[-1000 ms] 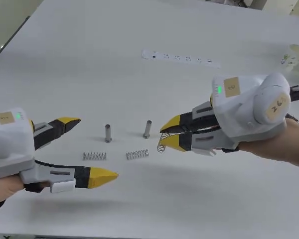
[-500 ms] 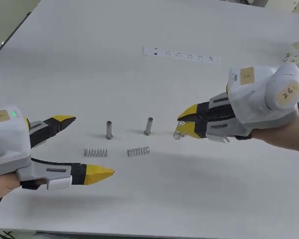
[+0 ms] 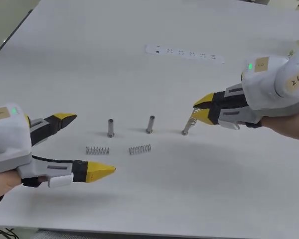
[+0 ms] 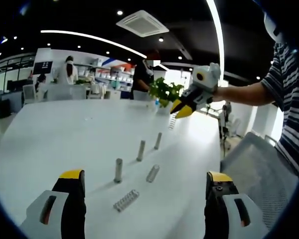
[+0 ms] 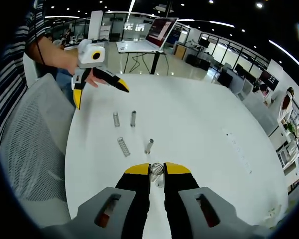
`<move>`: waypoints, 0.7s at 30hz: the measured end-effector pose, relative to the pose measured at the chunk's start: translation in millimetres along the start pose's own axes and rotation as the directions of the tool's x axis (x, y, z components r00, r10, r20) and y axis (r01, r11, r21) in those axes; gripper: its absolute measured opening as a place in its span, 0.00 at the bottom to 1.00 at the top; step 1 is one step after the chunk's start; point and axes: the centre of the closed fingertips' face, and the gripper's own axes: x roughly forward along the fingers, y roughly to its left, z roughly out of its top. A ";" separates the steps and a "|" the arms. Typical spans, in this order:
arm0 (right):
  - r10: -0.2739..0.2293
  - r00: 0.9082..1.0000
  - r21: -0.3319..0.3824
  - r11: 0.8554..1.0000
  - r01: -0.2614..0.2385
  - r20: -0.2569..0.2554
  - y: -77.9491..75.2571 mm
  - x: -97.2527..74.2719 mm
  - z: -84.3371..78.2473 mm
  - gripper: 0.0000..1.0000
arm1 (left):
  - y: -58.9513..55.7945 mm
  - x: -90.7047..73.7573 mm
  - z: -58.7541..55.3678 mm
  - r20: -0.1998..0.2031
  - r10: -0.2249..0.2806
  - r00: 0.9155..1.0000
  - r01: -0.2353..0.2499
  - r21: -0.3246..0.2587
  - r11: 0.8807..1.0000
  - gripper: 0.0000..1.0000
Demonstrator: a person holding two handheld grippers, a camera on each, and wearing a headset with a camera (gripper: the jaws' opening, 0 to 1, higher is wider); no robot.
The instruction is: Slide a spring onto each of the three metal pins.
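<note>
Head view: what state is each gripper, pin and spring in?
left pin: upright, bare.
middle pin: upright, bare.
right pin: upright, apparently bare.
held spring: tilted, just above right pin.
right gripper: shut on held spring.
left gripper: open, empty.
left loose spring: lying flat.
right loose spring: lying flat.

We are swinging the right gripper [image 3: 196,111] rightward and farther off from the middle pin [image 3: 150,124], carrying its pinched spring [image 3: 191,121] along, while a third pin [image 3: 185,131] is coming into sight just beneath that spring.
</note>
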 end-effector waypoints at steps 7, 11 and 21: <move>-0.046 0.999 0.052 0.998 0.046 -0.003 -18.5 1.3 -6.4 0.07 | 1.2 -1.7 -0.9 -0.004 0.005 1.000 -0.005 -0.002 1.000 0.98; -0.061 0.998 0.083 0.995 0.061 -0.003 -25.9 3.6 -9.7 0.07 | 1.5 -2.3 -1.4 -0.005 0.007 1.000 -0.007 -0.002 1.000 0.98; -0.072 0.997 0.120 0.990 0.072 -0.006 -31.4 10.7 -14.7 0.07 | 3.0 -3.2 -1.0 -0.005 0.012 1.000 -0.012 -0.006 1.000 0.98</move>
